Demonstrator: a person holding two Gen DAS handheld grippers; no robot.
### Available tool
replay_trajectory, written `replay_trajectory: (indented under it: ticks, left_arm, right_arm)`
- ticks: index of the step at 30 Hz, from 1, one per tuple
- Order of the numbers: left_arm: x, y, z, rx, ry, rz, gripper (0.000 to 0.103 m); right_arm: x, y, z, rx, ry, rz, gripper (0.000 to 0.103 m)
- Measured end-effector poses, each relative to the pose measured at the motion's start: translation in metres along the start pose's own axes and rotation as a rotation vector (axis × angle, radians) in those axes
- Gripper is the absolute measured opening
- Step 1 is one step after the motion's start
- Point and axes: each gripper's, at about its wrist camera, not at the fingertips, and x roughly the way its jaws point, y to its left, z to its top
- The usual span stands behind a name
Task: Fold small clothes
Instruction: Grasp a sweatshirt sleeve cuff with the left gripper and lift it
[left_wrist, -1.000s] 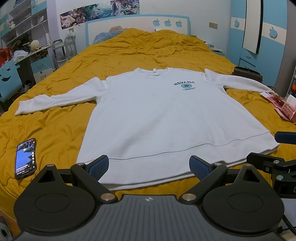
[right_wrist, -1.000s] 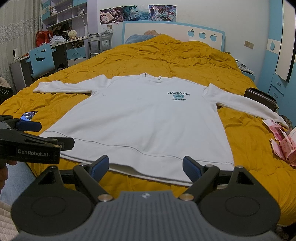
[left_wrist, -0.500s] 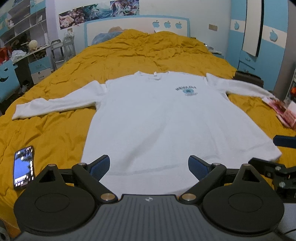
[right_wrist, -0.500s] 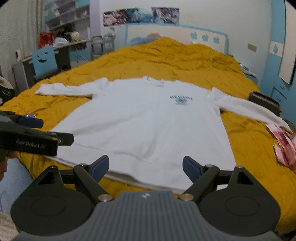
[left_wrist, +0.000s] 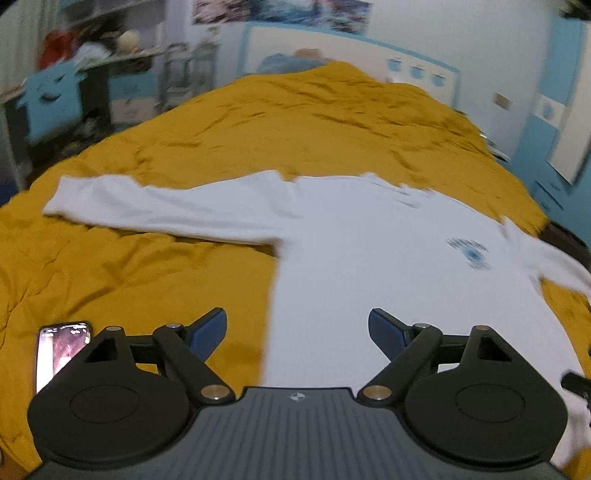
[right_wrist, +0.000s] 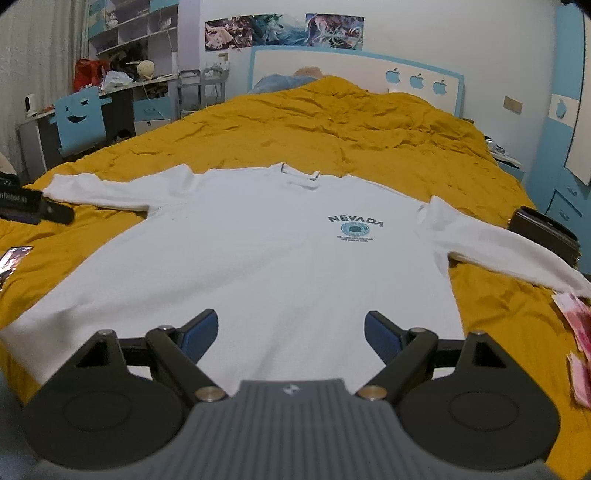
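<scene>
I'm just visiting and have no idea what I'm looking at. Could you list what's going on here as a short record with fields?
Setting: a bed with a mustard-yellow cover
Garment: white sweatshirt, laid flat, front up, both sleeves spread out
Print: NEVADA on the chest
Left gripper: open, holding nothing, over the sweatshirt's left side
Right gripper: open, holding nothing, over the lower part
Folding: not started
Nearby: phone, screen lit, beside the sweatshirt; dark wallet; pink banknotes

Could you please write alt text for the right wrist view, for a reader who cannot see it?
A white NEVADA sweatshirt lies flat, sleeves spread, on a mustard-yellow bed, with the open right gripper hovering over its hem. A phone lies at the left edge, pink banknotes at the right.
</scene>
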Motion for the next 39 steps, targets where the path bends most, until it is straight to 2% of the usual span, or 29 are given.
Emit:
replay_trajectory:
  ticks: [4, 7, 11, 14, 19, 25, 29, 31, 32, 33, 36, 39]
  left_arm:
    - [0.021, 0.048, 0.031, -0.119, 0.010, 0.008, 0.099]
    - [0.033, 0.084, 0.054, -0.201, 0.004, 0.046, 0.099]
    - [0.045, 0.132, 0.082, -0.311, -0.049, 0.058, 0.099]
    - [0.057, 0.176, 0.094, -0.426, -0.084, 0.077, 0.099]
    - [0.088, 0.247, 0.097, -0.574, -0.070, 0.219, 0.099]
    - [0.113, 0.317, 0.087, -0.796, -0.116, 0.261, 0.096]
    - [0.132, 0.345, 0.090, -0.840, -0.127, 0.288, 0.081]
    - [0.136, 0.350, 0.092, -0.835, -0.153, 0.298, 0.067]
    - [0.137, 0.352, 0.093, -0.830, -0.167, 0.296, 0.056]
    - [0.138, 0.353, 0.094, -0.824, -0.176, 0.298, 0.039]
    - [0.132, 0.344, 0.102, -0.788, -0.233, 0.313, 0.008]
    - [0.113, 0.320, 0.120, -0.699, -0.308, 0.264, 0.006]
  right_arm:
    - [0.037, -0.007, 0.019, 0.003, 0.026, 0.003, 0.079]
    - [0.065, -0.012, 0.034, 0.017, 0.044, 0.027, 0.065]
    - [0.102, -0.010, 0.057, 0.029, 0.056, 0.064, 0.044]
    - [0.126, -0.002, 0.070, 0.010, 0.067, 0.085, 0.032]
    - [0.159, 0.015, 0.081, -0.014, 0.108, 0.139, 0.031]
    - [0.186, 0.030, 0.090, -0.041, 0.129, 0.148, 0.031]
    - [0.198, 0.036, 0.085, -0.057, 0.163, 0.141, 0.031]
    - [0.202, 0.039, 0.081, -0.065, 0.188, 0.143, 0.031]
    - [0.204, 0.041, 0.079, -0.068, 0.200, 0.146, 0.031]
    - [0.205, 0.043, 0.078, -0.072, 0.209, 0.147, 0.031]
    - [0.208, 0.044, 0.076, -0.087, 0.221, 0.143, 0.031]
    - [0.208, 0.038, 0.076, -0.082, 0.224, 0.150, 0.030]
